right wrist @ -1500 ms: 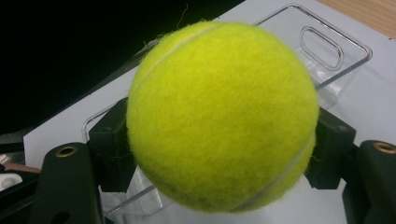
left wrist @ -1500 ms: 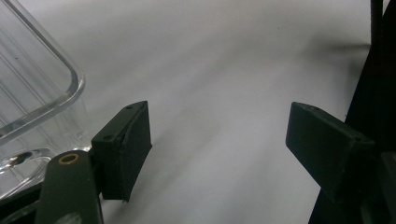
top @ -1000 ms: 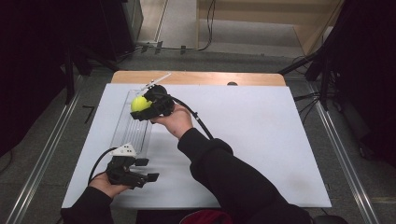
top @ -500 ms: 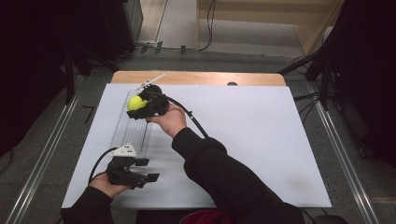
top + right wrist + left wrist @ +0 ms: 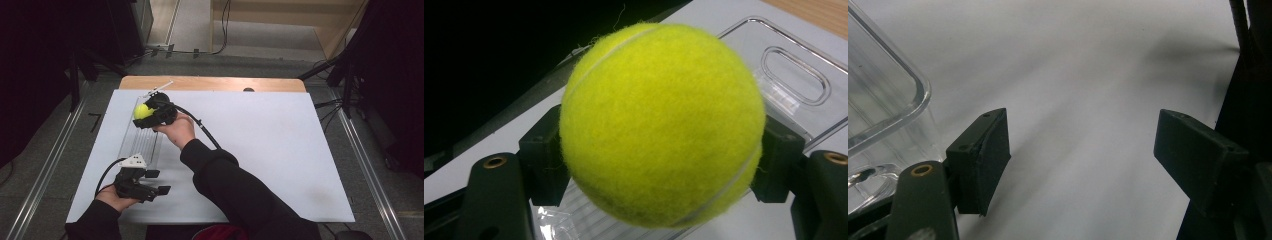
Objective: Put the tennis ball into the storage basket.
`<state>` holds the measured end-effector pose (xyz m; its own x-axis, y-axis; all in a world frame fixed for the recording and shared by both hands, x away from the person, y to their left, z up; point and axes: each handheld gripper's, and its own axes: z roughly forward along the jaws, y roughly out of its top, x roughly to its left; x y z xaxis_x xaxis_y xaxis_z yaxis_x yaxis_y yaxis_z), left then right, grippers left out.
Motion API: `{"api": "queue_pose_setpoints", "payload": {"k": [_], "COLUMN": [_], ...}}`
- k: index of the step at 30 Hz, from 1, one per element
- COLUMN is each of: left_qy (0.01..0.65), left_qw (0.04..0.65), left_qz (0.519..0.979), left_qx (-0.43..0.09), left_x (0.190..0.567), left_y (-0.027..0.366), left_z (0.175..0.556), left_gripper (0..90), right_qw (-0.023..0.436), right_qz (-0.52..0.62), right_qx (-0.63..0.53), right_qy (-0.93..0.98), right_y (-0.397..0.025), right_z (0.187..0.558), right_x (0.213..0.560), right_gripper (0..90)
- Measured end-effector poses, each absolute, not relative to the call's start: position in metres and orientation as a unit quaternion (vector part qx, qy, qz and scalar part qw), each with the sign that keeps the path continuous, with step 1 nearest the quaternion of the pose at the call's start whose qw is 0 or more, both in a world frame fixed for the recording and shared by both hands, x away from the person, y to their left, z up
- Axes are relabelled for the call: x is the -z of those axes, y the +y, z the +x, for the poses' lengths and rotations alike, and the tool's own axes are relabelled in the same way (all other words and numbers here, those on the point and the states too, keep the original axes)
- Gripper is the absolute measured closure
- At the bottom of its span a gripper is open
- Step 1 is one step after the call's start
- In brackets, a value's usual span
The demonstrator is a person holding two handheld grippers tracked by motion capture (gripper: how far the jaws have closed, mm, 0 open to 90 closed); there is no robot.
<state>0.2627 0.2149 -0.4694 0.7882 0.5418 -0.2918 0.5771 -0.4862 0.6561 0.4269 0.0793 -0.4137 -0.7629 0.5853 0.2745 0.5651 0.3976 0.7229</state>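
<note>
right tool [image 5: 150,112] clamped on tennis ball [image 5: 659,125], held over clear tray [image 5: 142,140] so it can be dropped in | left tool [image 5: 1080,155] spread wide, parked empty on desk [image 5: 280,150] by tray's near end, probably kept clear

**Where my three cameras sit**

The high view looks forward and down over my whole desk [image 5: 260,150]. My left gripper view skims the white surface, close. My right gripper view peers past my jaws, very near. All share the clear tray [image 5: 142,142].
</note>
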Motion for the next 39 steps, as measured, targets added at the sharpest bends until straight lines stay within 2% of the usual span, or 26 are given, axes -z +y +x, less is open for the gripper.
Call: {"api": "queue_pose_setpoints", "payload": {"k": [39], "left_qy": [0.324], "left_qw": [0.387], "left_qz": [0.863], "left_qx": [0.025], "left_x": [0.469], "left_y": [0.215], "left_z": [0.262], "left_gripper": [23.0], "right_qw": [-0.001], "right_qz": [0.343], "right_qx": [-0.401], "right_qy": [0.849], "right_y": [0.097], "right_z": [0.423], "right_x": [0.447], "right_gripper": [23.3]}}
